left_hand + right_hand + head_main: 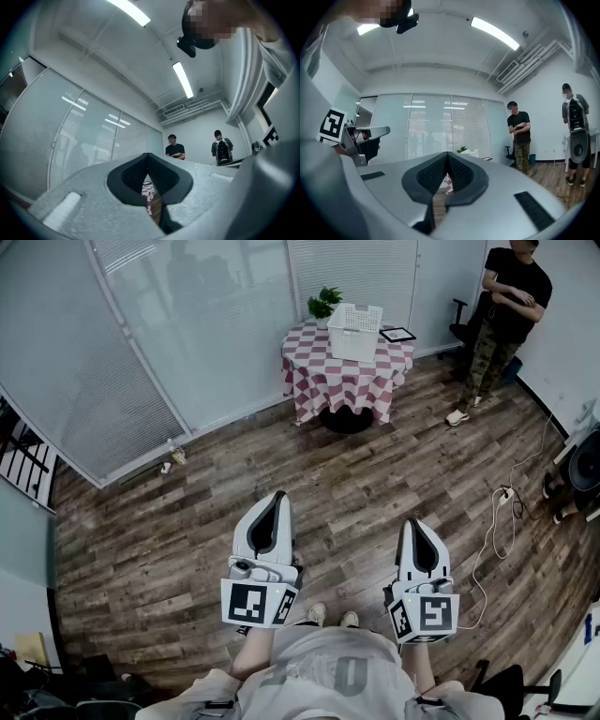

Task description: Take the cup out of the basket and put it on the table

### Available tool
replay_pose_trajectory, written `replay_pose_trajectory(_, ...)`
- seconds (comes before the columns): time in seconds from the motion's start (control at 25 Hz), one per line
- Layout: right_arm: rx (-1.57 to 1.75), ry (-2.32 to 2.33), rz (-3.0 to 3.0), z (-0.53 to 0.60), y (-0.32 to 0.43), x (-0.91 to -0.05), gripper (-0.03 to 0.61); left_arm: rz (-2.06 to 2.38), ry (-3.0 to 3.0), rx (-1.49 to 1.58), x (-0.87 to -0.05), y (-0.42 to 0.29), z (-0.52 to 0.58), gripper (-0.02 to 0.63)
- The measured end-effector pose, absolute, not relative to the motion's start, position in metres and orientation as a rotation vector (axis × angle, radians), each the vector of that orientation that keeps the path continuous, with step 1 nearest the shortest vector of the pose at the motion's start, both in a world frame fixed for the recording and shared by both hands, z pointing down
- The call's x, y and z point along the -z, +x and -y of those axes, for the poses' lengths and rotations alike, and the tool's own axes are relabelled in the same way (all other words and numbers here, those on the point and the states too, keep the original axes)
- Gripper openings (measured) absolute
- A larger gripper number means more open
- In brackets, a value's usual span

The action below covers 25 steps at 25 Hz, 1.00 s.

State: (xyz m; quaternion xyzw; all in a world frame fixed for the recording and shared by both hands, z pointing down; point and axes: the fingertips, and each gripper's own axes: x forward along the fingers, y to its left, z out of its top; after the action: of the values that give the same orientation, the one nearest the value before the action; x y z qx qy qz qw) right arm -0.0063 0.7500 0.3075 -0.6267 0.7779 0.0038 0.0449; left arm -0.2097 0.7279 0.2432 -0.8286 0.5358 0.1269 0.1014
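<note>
A white slatted basket (355,331) stands on the round table with the red-and-white checked cloth (323,381), far across the room. No cup shows in any view; the basket's inside is hidden. My left gripper (278,495) and right gripper (415,521) are held low in front of me over the wooden floor, well short of the table. Both are shut with nothing between the jaws. In the left gripper view the left gripper's (148,154) tips meet, with a sliver of checked cloth (149,192) behind them. The right gripper (447,153) points toward the table, and the basket (474,152) shows small beyond it.
A potted plant (324,304) and a dark frame (397,334) share the table. A person in a black shirt (506,306) stands to its right near a chair (459,324). A second person with a backpack (574,136) is further right. A white cable (497,521) lies on the floor; glass partitions (187,324) run behind.
</note>
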Motion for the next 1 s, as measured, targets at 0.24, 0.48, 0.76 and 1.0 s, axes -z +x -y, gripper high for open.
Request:
replay_pose_trajectory(0.24,-0.022,-1.896,-2.356,-0.748,0.001,-0.304,0.009,-1.590,-2.459,-0.370,-0.246,-0.205,-0.722,0.003)
replay_pose_trajectory(0.48,0.002,-1.950,-2.314,-0.747,0.039,-0.311,0.009,-1.574,-2.483,-0.338,-0.255,-0.173,-0.714,0.003)
replay_pose_trajectory(0.76,0.025,-1.924,-2.332,-0.737,0.067,-0.327,0.011,-1.546,-2.495,-0.296,-0.265,-0.131,-0.707,0.003)
replay_pose_trajectory(1.0,-0.014,-1.931,-2.380,-0.713,0.068,-0.332,0.011,-1.562,-2.491,-0.293,-0.269,-0.126,-0.685,0.003)
